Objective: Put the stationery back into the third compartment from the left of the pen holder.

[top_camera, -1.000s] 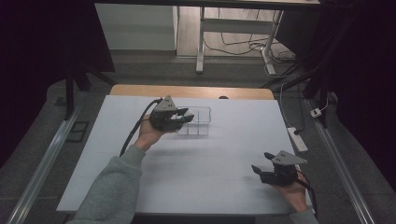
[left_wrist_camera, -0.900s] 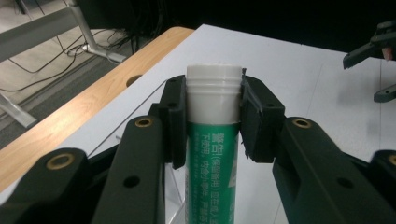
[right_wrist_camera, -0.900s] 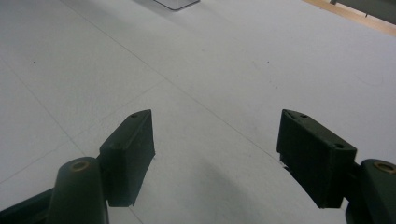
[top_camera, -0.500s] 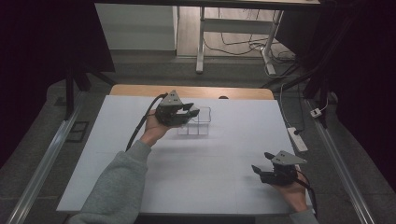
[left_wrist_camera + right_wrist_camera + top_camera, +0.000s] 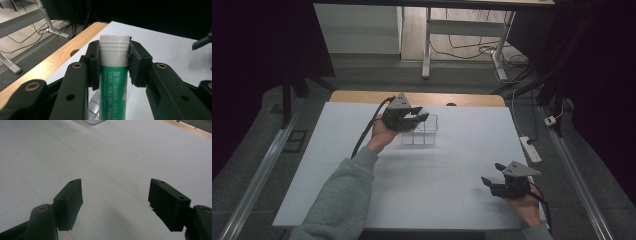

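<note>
1. Left gripper [image 5: 113,65] view: jaws clamp green glue stick [image 5: 113,87], ribbed white cap, above clear plastic rack [image 5: 419,131].
2. Right gripper [image 5: 115,205] view: jaws spread wide, over matte white table [image 5: 452,165].

high view overhead; gripper views close, sharing white table [image 5: 452,165].

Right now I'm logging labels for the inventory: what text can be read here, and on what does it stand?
"警告(保留备用)": white print at the top of the green tube held in the left gripper.
The smaller white lines below it on the tube are too blurred to read surely.
No text on the white cap, the clear box, the table or the right gripper.
</note>
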The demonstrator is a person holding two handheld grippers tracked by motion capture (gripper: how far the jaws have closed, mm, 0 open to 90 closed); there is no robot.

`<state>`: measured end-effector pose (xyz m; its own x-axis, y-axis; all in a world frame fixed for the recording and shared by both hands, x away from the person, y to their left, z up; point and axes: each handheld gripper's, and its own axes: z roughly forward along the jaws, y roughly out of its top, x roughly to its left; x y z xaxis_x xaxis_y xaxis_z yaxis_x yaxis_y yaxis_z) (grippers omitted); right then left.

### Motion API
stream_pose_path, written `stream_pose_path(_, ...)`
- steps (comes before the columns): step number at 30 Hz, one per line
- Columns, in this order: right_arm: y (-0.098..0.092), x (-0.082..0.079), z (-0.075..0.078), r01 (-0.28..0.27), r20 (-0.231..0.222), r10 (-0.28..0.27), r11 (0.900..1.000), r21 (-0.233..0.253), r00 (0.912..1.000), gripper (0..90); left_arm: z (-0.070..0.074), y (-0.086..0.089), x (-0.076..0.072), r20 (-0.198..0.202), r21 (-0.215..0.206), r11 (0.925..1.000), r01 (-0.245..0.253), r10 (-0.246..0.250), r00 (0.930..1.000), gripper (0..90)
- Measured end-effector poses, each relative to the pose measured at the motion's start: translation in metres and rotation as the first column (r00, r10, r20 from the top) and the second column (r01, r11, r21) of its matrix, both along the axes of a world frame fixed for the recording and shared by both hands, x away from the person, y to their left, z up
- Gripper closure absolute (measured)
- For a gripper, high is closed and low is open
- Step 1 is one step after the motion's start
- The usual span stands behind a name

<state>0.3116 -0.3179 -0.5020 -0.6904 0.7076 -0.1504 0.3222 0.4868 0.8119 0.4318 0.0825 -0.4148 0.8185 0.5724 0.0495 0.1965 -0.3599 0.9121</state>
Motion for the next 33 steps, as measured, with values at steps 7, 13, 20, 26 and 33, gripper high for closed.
stream_pose_path(7, -0.001, 0.0, 0.0, 0.005, 0.001, -0.005, 1.0, -0.001, 1.0, 27.7, 0.0, -0.01, 0.009, -0.003, -0.002, 1.0, 0.001, -0.001, 1.0, 64.3)
stream_pose_path(13, -0.001, 0.0, 0.0, 0.001, 0.002, -0.001, 1.0, 0.012, 1.0, 27.8, 0.0, -0.017, 0.016, -0.006, -0.011, 0.9999, -0.003, 0.002, 1.0, 64.3)
stream_pose_path(20, -0.001, 0.0, 0.001, 0.003, -0.006, -0.003, 1.0, 0.021, 1.0, 27.9, 0.0, -0.024, 0.025, -0.011, -0.018, 0.9998, -0.01, 0.01, 0.9999, 64.3)
stream_pose_path(26, -0.001, 0.0, 0.001, 0.002, -0.002, -0.001, 1.0, 0.018, 1.0, 27.8, -0.004, -0.032, 0.036, -0.029, -0.011, 0.9998, -0.017, 0.016, 0.9995, 64.3)
stream_pose_path(33, -0.001, 0.0, 0.0, 0.002, -0.001, -0.002, 1.0, 0.008, 1.0, 27.9, -0.01, -0.044, 0.048, -0.045, -0.023, 0.9995, -0.022, 0.021, 0.9988, 64.3)
